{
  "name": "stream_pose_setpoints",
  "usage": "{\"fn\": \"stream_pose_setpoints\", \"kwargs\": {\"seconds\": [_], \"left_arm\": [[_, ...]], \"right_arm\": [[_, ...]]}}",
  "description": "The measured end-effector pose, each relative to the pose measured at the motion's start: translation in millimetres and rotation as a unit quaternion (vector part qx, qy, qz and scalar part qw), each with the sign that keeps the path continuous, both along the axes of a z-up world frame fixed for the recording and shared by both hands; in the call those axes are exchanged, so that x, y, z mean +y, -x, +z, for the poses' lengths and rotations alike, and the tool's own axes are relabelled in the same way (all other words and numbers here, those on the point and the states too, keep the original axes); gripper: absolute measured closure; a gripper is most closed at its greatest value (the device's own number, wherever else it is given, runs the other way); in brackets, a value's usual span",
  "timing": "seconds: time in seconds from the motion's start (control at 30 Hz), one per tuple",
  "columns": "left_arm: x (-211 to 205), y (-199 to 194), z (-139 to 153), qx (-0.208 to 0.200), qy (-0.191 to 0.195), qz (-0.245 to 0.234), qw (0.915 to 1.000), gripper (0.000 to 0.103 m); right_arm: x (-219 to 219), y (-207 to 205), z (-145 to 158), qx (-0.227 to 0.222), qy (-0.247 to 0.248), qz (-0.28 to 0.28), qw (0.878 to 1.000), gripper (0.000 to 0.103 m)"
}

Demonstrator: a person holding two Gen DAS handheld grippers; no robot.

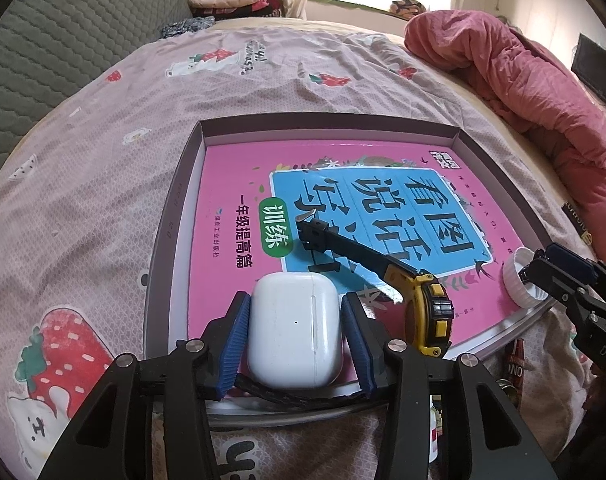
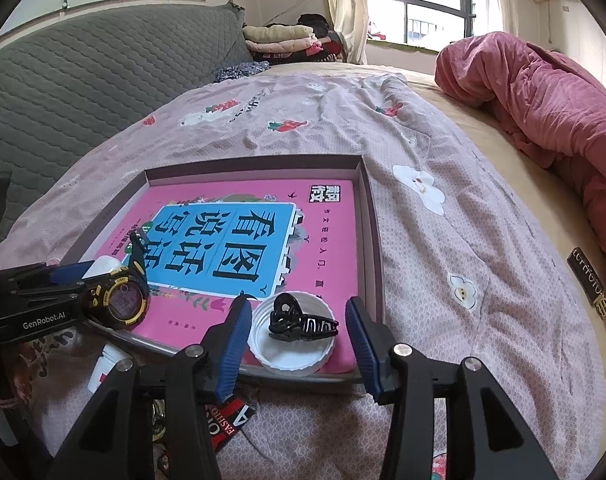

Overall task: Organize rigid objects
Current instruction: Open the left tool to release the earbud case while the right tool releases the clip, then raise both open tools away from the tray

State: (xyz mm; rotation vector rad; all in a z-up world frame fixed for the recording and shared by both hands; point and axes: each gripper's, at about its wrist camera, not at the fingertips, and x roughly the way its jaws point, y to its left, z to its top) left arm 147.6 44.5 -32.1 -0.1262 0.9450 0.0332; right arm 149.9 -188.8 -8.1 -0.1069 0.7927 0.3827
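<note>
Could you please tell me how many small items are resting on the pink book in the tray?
4: white earbud case between the left gripper's pads, the watch beside it, the white lid at the near right corner, and the black hair clip inside it.

black hair clip point(image 2: 299, 321) in white lid point(image 2: 291, 354)

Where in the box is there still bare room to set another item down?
The far half of the pink book is bare, up to the box's far wall. The near edge is crowded: earbud case, watch, and white lid holding a black hair clip.
</note>
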Motion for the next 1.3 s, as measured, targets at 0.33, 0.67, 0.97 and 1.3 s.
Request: {"fn": "stream_pose_setpoints", "kwargs": {"seconds": [0.33, 0.67, 0.97, 1.3], "left_arm": [[-3.6, 1.3, 4.2, -0.006, 0.001, -0.008, 0.9999, 0.046], [-0.4, 6.1, 17.3, -0.034, 0.013, -0.008, 0.9993, 0.042], [3.0, 13.7, 27.3, -0.046, 0.016, -0.006, 0.9988, 0.041], [-0.7, 22.7, 31.4, -0.051, 0.012, -0.012, 0.9986, 0.04]], "right_arm": [[0.0, 1.1, 1.8, -0.007, -0.003, 0.004, 1.0, 0.053], [-1.0, 2.5, 3.6, -0.011, -0.008, 0.004, 1.0, 0.048], [-1.5, 3.4, 5.8, -0.017, -0.01, 0.005, 1.0, 0.047], [-1.9, 7.5, 11.0, -0.025, -0.015, 0.012, 1.0, 0.047]]}}
